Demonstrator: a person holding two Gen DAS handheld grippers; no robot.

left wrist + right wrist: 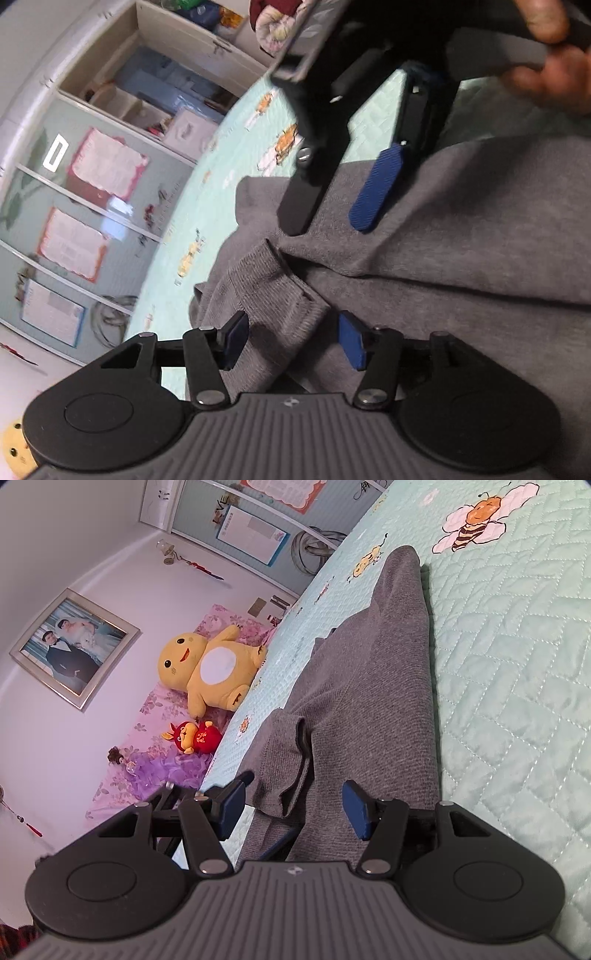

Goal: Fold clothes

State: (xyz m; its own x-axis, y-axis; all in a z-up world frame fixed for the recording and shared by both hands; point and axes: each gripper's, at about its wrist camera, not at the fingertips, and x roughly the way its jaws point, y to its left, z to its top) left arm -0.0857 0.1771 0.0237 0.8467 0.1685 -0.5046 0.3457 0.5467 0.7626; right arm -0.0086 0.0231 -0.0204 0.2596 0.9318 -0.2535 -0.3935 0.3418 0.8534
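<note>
Your left gripper and right gripper both stand released, jaws apart over the ribbed cuff of the grey sweater lying on the bee-print quilt.

The letters "LOVE" can be made out, stacked vertically on the wall beside a blue-bordered poster, whose own print is too small to be read. No other legible text, brand or number is shown.
</note>
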